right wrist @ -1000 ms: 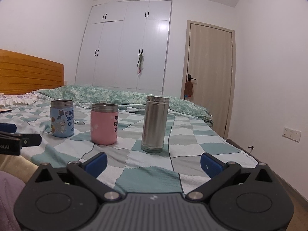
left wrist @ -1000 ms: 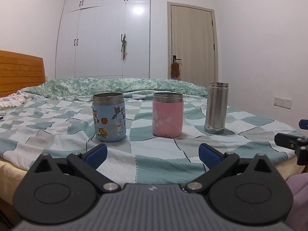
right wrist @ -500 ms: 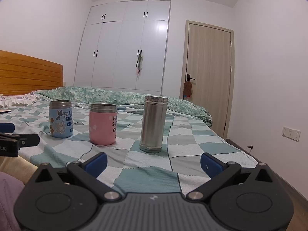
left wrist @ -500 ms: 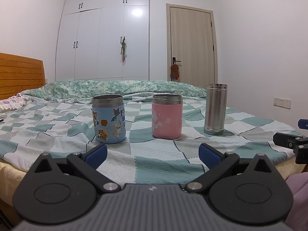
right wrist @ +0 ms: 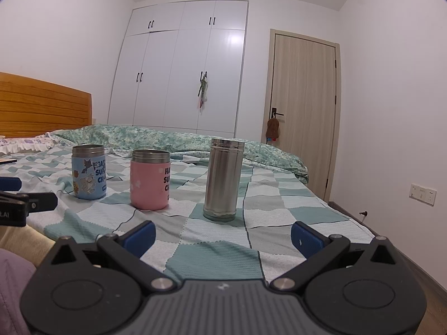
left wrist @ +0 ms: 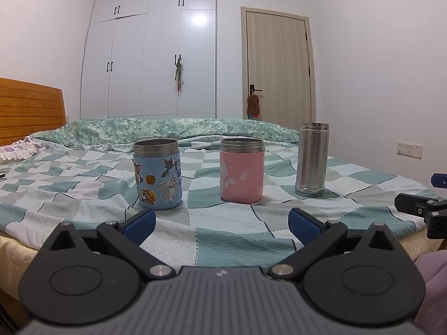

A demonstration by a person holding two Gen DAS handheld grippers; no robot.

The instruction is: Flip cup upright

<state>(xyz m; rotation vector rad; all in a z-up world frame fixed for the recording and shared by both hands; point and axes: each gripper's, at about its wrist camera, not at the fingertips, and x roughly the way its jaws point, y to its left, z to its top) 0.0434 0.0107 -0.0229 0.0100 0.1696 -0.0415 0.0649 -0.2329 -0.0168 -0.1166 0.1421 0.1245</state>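
Three cups stand in a row on the checked bedspread (left wrist: 229,240): a blue cartoon cup (left wrist: 157,177), a pink cup (left wrist: 241,177) and a tall steel cup (left wrist: 312,159). They also show in the right wrist view: the blue cup (right wrist: 88,175), the pink cup (right wrist: 150,183), the steel cup (right wrist: 223,180). My left gripper (left wrist: 222,223) is open and empty, short of the blue and pink cups. My right gripper (right wrist: 223,236) is open and empty, short of the steel cup.
The bed's near edge lies just under both grippers. A wooden headboard (left wrist: 30,111) stands at the left, a rolled quilt (left wrist: 167,131) behind the cups. A wardrobe (left wrist: 151,53) and a door (left wrist: 279,69) are at the back wall. The other gripper shows at each view's side (left wrist: 421,206) (right wrist: 25,203).
Both views have tilted slightly, so the cups sit a little lower in frame. The cups have not moved and both grippers stay open.
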